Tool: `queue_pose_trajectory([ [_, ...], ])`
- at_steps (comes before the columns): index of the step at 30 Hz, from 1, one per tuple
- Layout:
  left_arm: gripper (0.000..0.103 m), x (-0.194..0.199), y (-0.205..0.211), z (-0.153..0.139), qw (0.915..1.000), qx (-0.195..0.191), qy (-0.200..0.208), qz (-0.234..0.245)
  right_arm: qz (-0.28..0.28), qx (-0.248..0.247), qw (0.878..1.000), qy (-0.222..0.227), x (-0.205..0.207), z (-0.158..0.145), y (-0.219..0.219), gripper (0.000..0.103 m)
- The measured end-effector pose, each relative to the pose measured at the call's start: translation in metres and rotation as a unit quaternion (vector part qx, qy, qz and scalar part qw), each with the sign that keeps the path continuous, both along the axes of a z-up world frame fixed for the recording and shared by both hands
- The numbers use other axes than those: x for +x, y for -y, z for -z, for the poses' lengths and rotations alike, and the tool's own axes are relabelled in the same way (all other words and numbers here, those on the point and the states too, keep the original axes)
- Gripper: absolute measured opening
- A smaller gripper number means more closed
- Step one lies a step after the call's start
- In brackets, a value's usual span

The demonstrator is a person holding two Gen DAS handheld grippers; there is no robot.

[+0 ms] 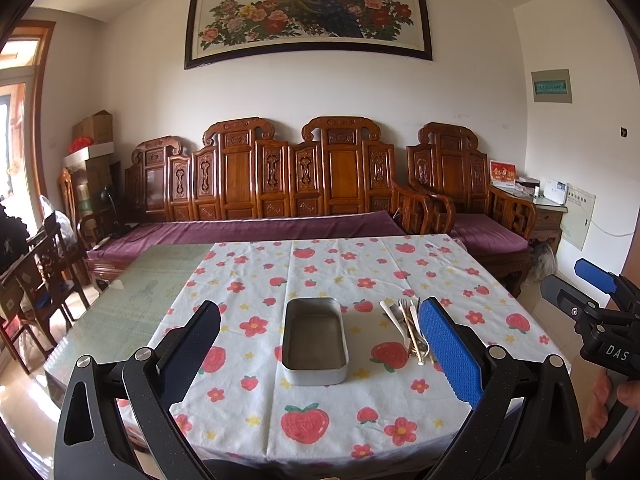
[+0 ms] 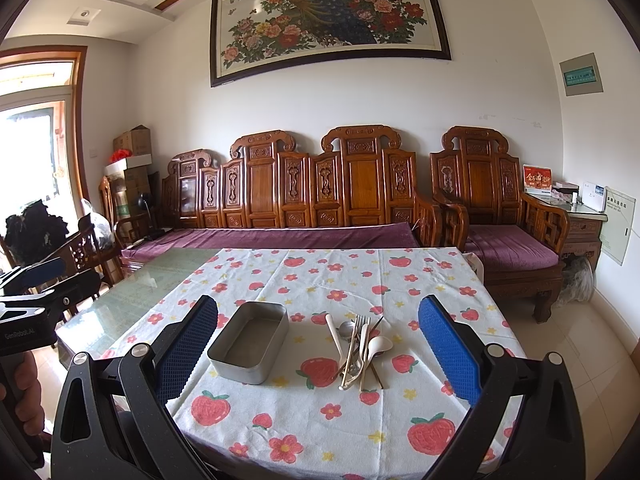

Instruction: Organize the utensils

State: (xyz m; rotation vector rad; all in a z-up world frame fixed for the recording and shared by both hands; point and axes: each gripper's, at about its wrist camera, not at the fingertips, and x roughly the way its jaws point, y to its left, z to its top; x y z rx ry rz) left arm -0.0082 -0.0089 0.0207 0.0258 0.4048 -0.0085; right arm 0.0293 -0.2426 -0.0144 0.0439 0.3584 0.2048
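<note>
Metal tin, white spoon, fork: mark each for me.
Metal tin (image 2: 240,364): right wrist view, near outer wall.
White spoon (image 2: 381,344): right wrist view, on its bowl.
Fork (image 2: 360,322): right wrist view, at the tines.

Strawberry-print tablecloth (image 2: 304,412), carved wooden bench (image 2: 304,184), framed peacock painting (image 2: 328,20), cardboard boxes (image 2: 132,140)

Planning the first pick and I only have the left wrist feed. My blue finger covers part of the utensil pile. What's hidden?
Observer: The right wrist view shows the whole utensil pile. A white spoon lies on its right side, with the handle running toward the near-left.
Operator: Any metal spoon in there?
Observer: Yes, a metal spoon, with its bowl at the far end just left of the fork.
Operator: Is the right gripper holding anything?
Observer: No. The right gripper is open and empty, and the pile sits ahead between its fingers.
</note>
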Motion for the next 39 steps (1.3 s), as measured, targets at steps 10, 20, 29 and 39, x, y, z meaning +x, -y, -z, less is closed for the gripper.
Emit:
queue_pose_trajectory([
  [10, 0.097, 0.034, 0.007, 0.026, 0.9979, 0.007, -0.062, 0.016, -0.001, -0.010, 1.000, -0.030, 0.025, 0.022, -0.001, 0.101],
  [20, 0.097, 0.084, 0.010, 0.086, 0.9914, 0.013, -0.122, 0.047, 0.001, -0.015, 0.997, -0.076, 0.075, 0.078, 0.010, 0.097],
  [29, 0.097, 0.130, 0.028, 0.123, 0.9846, 0.021, -0.151, 0.086, 0.002, -0.021, 0.993, -0.113, 0.123, 0.114, 0.027, 0.084],
  [39, 0.097, 0.180, 0.054, 0.156, 0.9772, 0.033, -0.179, 0.109, 0.023, -0.021, 0.989, -0.144, 0.176, 0.153, 0.048, 0.076],
])
